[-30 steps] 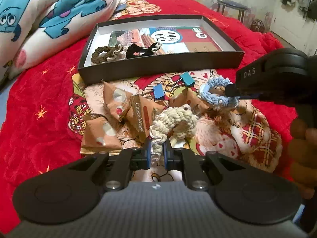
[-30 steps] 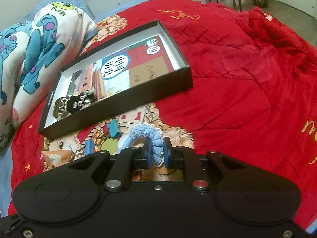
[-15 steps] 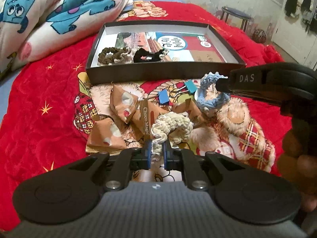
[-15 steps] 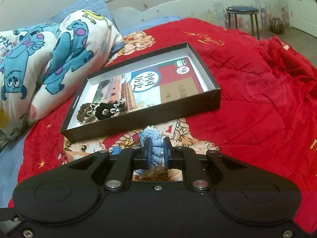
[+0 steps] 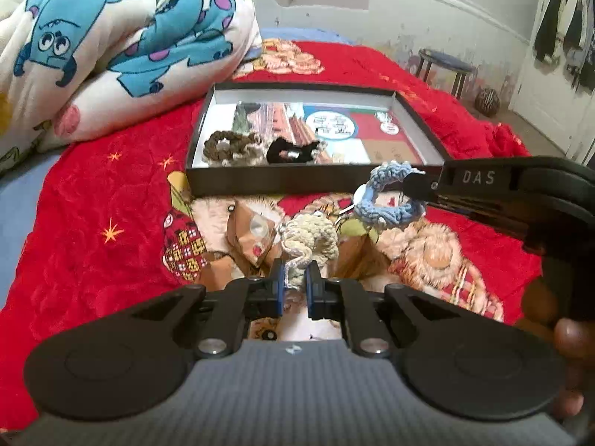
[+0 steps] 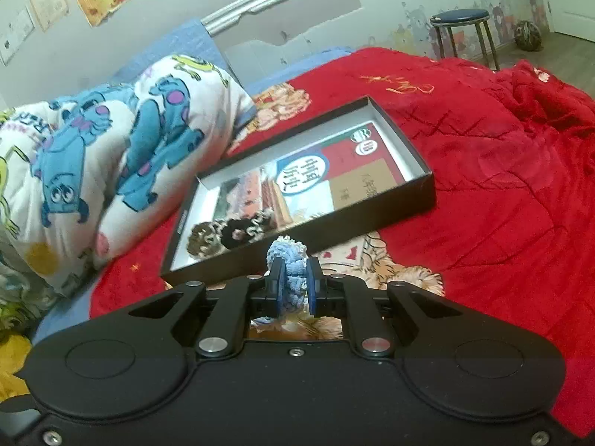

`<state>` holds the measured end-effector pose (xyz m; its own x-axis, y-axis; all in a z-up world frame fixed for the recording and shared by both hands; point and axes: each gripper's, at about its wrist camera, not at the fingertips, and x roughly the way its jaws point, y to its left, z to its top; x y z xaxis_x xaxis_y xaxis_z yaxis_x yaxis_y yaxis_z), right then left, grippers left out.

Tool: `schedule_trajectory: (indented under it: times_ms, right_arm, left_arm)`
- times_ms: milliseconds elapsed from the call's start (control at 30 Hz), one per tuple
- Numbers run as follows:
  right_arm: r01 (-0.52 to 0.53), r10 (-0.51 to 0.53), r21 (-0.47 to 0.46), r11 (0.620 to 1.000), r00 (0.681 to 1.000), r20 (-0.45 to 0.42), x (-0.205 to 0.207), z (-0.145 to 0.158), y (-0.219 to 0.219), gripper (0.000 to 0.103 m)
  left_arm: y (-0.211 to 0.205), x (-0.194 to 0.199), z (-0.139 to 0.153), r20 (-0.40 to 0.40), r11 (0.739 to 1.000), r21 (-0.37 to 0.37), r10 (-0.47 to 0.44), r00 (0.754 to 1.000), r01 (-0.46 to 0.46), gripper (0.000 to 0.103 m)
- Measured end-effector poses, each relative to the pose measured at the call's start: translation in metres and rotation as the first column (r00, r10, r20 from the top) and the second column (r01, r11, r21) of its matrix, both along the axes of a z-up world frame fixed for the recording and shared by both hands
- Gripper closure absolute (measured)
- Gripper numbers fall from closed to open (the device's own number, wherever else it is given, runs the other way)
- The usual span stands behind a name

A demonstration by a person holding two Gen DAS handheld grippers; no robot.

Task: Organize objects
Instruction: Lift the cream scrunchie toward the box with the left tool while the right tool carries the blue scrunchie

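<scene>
My left gripper (image 5: 295, 280) is shut on a cream knitted scrunchie (image 5: 310, 241), lifted above the red bedspread. My right gripper (image 6: 293, 282) is shut on a light blue knitted scrunchie (image 6: 288, 260); the left wrist view shows that blue scrunchie (image 5: 386, 200) hanging from the right gripper's tip near the box's front right corner. The shallow black box (image 5: 260, 182) lies ahead on the bed and holds a brown scrunchie (image 5: 228, 145) and a black scrunchie (image 5: 292, 150). In the right wrist view the black box (image 6: 372, 219) sits just beyond the held scrunchie.
Brown snack packets (image 5: 253, 234) lie on the bedspread below the cream scrunchie. A cartoon-print duvet (image 5: 111, 37) is bunched at the left beside the box. A blue stool (image 6: 463, 31) stands past the bed's far right. A hand (image 5: 569, 342) shows at the right edge.
Both grippers rose with their scrunchies off the bedspread. The blue scrunchie now hangs by the box's front wall, and the blue binder clips are hidden behind the scrunchies.
</scene>
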<state>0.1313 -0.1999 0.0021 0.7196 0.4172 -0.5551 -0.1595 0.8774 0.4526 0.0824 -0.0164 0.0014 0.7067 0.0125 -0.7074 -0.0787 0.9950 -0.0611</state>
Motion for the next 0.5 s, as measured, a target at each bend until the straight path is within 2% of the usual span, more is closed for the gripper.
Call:
schedule_trajectory:
  times_ms: [167,500]
  right_arm:
    - [0.002,-0.002,0.034,0.999,1.0,0.002,0.001,0.002,-0.004,0.091]
    - [0.009,-0.011,0.082,0.997,1.0,0.018,0.009,0.006,-0.01,0.091]
  left_arm:
    - [-0.003,-0.005,0.01,0.068,1.0,0.018,-0.021,0.997,0.019,0.089]
    - [0.001,-0.007,0.018,0.16,0.996,-0.049,-0.07,0.985,0.079,0.089]
